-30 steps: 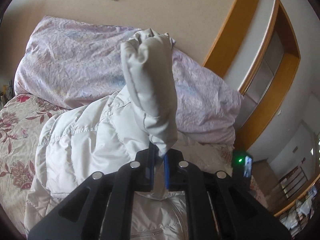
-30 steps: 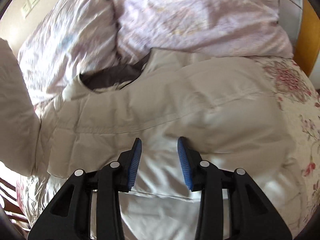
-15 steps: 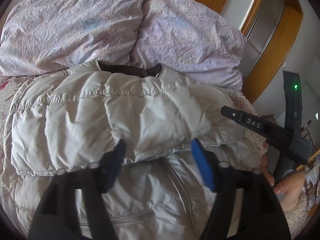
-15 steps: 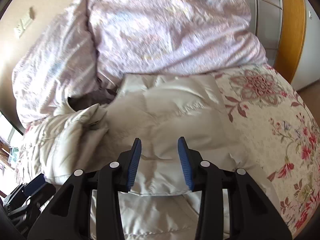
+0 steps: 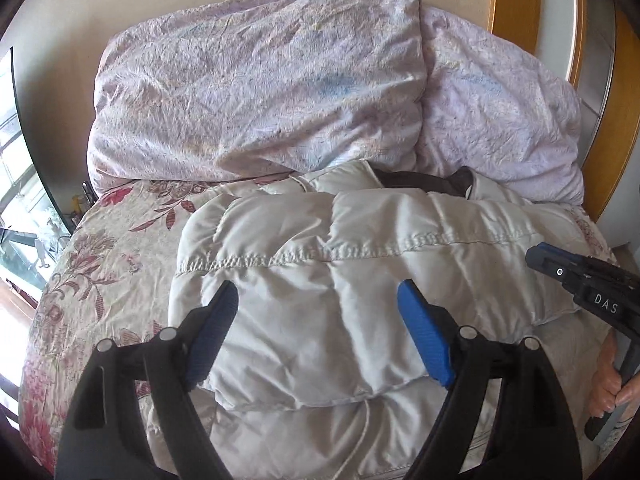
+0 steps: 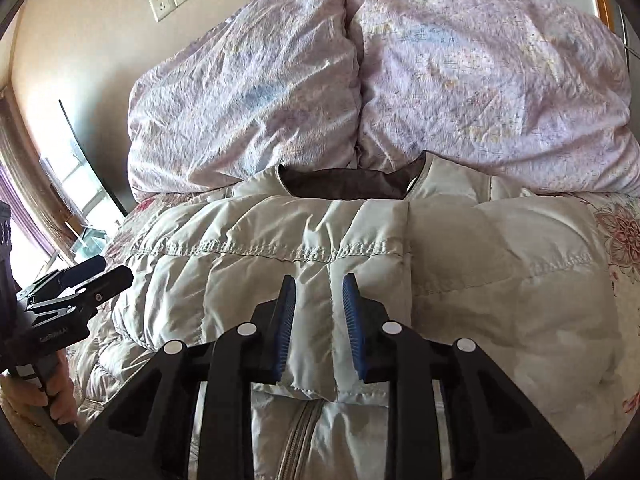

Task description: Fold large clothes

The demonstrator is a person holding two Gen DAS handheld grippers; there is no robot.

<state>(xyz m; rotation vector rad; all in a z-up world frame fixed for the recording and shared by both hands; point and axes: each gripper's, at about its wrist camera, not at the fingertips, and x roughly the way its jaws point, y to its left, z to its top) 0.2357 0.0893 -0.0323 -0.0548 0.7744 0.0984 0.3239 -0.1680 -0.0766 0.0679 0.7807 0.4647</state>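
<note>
A white quilted down jacket point(image 5: 340, 280) lies on the bed with its dark-lined collar point(image 5: 416, 180) toward the pillows. Both sleeves lie folded across its chest. It also shows in the right wrist view point(image 6: 320, 256), with its zipper point(image 6: 300, 432) below the sleeve ends. My left gripper point(image 5: 318, 326) is wide open and empty, above the folded left sleeve. My right gripper point(image 6: 318, 316) is open with a narrower gap, empty, above the sleeve ends at the jacket's middle. Each gripper shows at the edge of the other's view, the right one point(image 5: 580, 280) and the left one point(image 6: 76, 284).
Two lilac pillows point(image 5: 260, 92) point(image 6: 492, 80) lean on the wall behind the collar. A floral bedspread point(image 5: 100, 264) lies bare left of the jacket and at the right edge point(image 6: 620, 232). A wooden frame point(image 5: 608, 120) stands right; a window point(image 6: 72, 184) is left.
The left gripper has let go of the raised sleeve, which now lies across the jacket, and has opened wide. Both grippers have pulled back; the right one's gap has narrowed.
</note>
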